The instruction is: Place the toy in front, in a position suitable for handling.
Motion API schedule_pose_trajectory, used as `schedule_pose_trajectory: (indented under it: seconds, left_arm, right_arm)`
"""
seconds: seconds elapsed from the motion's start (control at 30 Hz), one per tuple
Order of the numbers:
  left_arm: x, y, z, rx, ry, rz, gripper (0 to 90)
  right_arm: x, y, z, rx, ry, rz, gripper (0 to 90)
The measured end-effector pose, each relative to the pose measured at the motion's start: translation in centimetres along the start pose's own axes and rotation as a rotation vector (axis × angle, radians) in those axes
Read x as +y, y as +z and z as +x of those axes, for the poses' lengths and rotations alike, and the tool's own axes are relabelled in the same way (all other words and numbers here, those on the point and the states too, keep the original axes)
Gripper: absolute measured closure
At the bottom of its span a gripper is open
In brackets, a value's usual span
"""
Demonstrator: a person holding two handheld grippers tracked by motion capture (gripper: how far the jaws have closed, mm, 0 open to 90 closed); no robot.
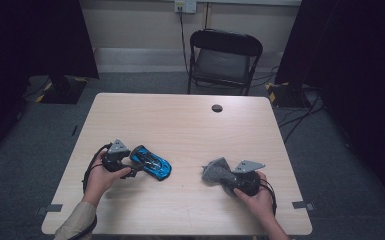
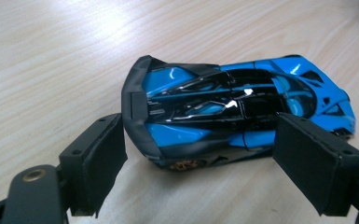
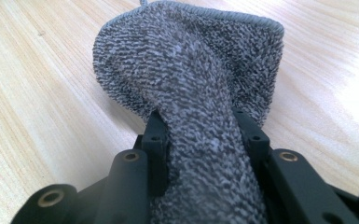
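grey cloth [image 3: 200, 93] hides right tongs [image 3: 203, 135] pads.

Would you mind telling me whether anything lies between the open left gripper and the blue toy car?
Nothing visible does: the left gripper stands open right at the toy car, with bare table around it.

High view looking forward and down from above person's side, taking in whole light wooden table [image 1: 190, 125].
Left gripper view riding low, facing glossy blue-and-black toy car [image 2: 233, 109] at close range; same car [image 1: 151, 161] showing in high view.
Right gripper view sitting very near grey knitted cloth [image 3: 191, 93], also appearing in high view [image 1: 217, 172].
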State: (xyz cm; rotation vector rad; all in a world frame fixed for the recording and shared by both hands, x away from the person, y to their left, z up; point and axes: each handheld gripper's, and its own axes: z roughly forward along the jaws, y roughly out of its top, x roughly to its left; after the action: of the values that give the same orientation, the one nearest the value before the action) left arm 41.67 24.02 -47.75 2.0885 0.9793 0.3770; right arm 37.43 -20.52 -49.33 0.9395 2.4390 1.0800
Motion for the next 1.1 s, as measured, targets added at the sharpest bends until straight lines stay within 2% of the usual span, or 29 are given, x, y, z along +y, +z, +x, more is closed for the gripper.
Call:
schedule_pose_trajectory:
  seconds: [0.1,0.2,0.23,0.37,0.47,0.57,0.87,0.93,1.1]
  left_arm:
    - [0.1,0.4,-0.1,0.007,0.008,0.008,16.0]
    - [0.2,0.6,-0.2,-0.004,-0.002,0.004,16.1]
    - [0.2,0.6,-0.2,-0.001,0.008,0.009,16.0]
    - [0.1,1.0,-0.5,-0.022,-0.002,0.011,15.6]
    - [0.1,1.3,-0.7,-0.017,-0.011,0.003,16.2]
    - [0.1,1.5,-0.9,-0.038,-0.021,0.003,15.7]
    - [0.3,1.8,-2.7,-0.063,0.01,0.004,17.7]
    - [0.4,1.9,-3.1,-0.068,0.028,0.005,19.3]
    - [0.3,2.2,-4.1,-0.091,0.009,-0.009,20.4]
  right_arm:
    - [0.0,0.0,0.0,0.003,0.003,-0.001,63.2]
    - [0.0,0.0,0.0,0.005,0.004,-0.002,63.2]
    - [0.0,0.0,0.0,0.005,0.003,-0.002,63.2]
    - [0.0,0.0,-0.1,0.005,0.004,-0.003,63.2]
    - [0.0,0.0,0.0,0.004,0.001,-0.001,63.2]
    - [0.0,0.0,0.0,0.003,0.003,0.0,63.1]
    - [0.0,0.0,0.0,-0.002,0.001,0.002,63.2]
    - [0.0,0.0,0.0,-0.002,0.001,0.001,63.2]
    - [0.0,0.0,0.1,-0.004,0.002,0.001,63.2]
